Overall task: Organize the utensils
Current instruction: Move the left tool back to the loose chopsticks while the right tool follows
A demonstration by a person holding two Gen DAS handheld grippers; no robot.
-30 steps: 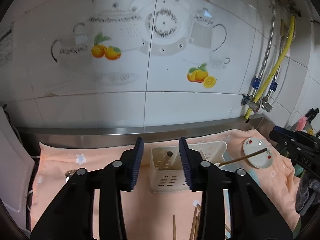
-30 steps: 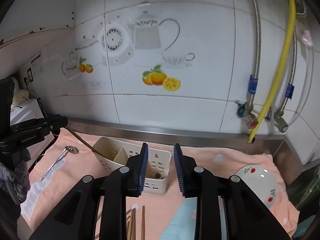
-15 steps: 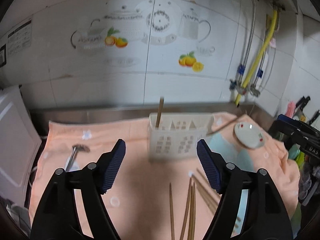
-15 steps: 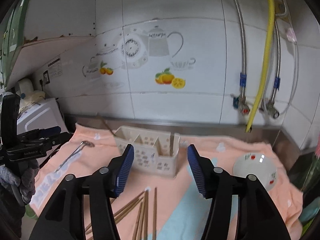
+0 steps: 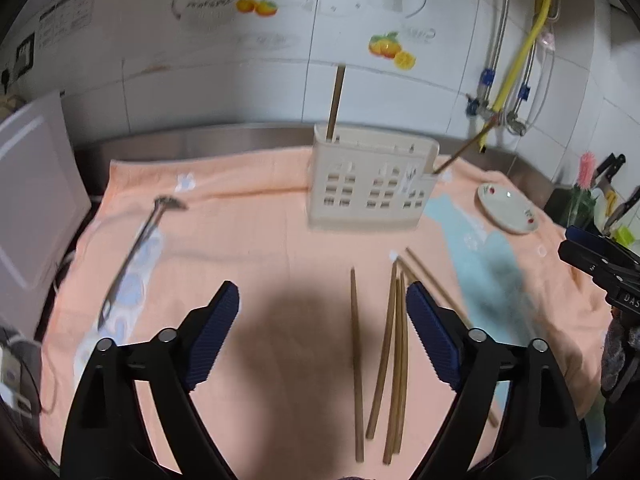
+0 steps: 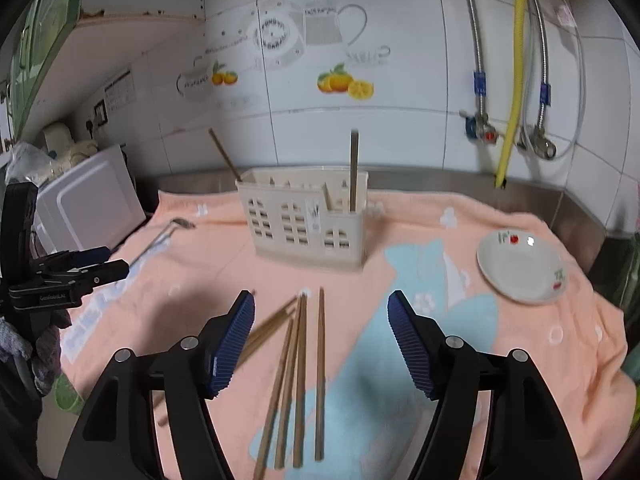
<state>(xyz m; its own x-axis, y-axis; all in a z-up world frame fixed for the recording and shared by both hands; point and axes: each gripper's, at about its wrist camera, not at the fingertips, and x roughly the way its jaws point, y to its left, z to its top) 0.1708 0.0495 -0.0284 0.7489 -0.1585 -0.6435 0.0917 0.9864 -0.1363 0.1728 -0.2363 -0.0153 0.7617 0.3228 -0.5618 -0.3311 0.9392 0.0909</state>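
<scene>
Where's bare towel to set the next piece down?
Free: the patch between the metal spoon and the loose chopsticks, in front of the caddy; also between caddy and plate. Crowded: the chopstick cluster itself.

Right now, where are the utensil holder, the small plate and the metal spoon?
utensil holder (image 6: 304, 226): right wrist view, on its windowed front wall.
small plate (image 6: 520, 268): right wrist view, on the bare white inside of the dish.
metal spoon (image 5: 136, 246): left wrist view, on the middle of its handle.
</scene>
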